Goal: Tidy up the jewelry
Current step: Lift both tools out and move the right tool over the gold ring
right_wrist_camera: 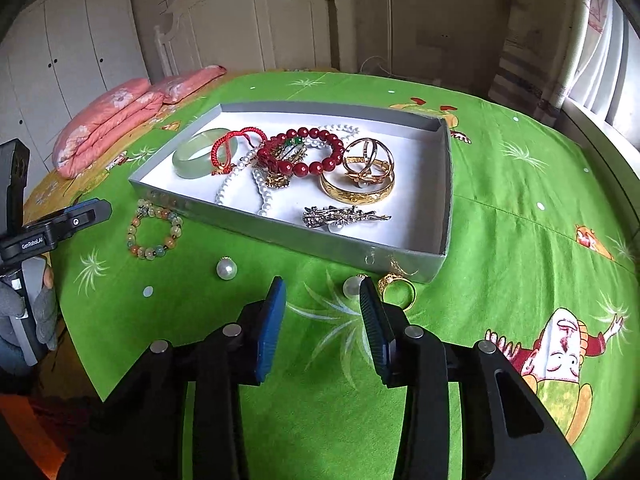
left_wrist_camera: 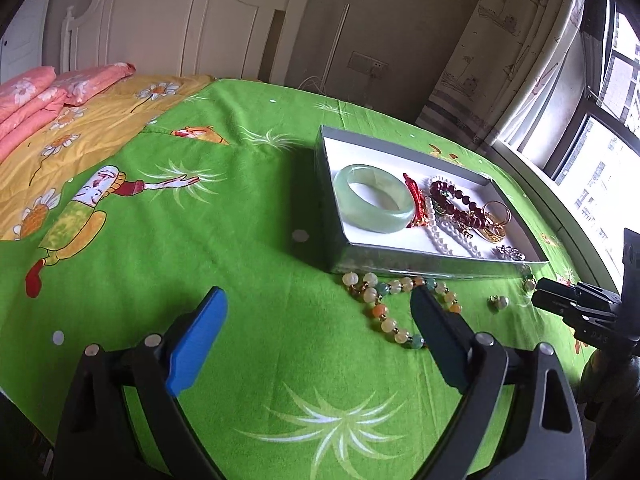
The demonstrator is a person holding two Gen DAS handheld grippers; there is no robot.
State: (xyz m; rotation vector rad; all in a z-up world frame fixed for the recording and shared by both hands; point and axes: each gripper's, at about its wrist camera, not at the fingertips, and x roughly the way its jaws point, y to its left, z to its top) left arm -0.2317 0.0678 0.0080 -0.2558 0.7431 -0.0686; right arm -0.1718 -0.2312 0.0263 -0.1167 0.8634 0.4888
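A silver box with a white floor (left_wrist_camera: 440, 270) (right_wrist_camera: 288, 236) sits on the green bedsheet. It holds a jade bangle (left_wrist_camera: 374, 198) (right_wrist_camera: 196, 156), red bead bracelet (right_wrist_camera: 316, 152), pearl strand (right_wrist_camera: 232, 184), gold bangles (right_wrist_camera: 358, 192) and a silver brooch (right_wrist_camera: 344, 216). Outside lie a multicolour bead bracelet (left_wrist_camera: 384, 304) (right_wrist_camera: 154, 232), two pearl earrings (right_wrist_camera: 227, 269) (right_wrist_camera: 352, 286) and a gold ring (right_wrist_camera: 396, 290). My left gripper (left_wrist_camera: 320, 312) is open, its right finger beside the bead bracelet. My right gripper (right_wrist_camera: 322, 300) is open, just before a pearl earring and the ring.
Pink folded pillows (left_wrist_camera: 44, 96) (right_wrist_camera: 120, 120) and a yellow quilt (left_wrist_camera: 92, 128) lie at the bed's head by a white headboard (left_wrist_camera: 180, 24). A window (left_wrist_camera: 600, 128) and curtain are at the right. The left gripper also shows in the right wrist view (right_wrist_camera: 60, 224).
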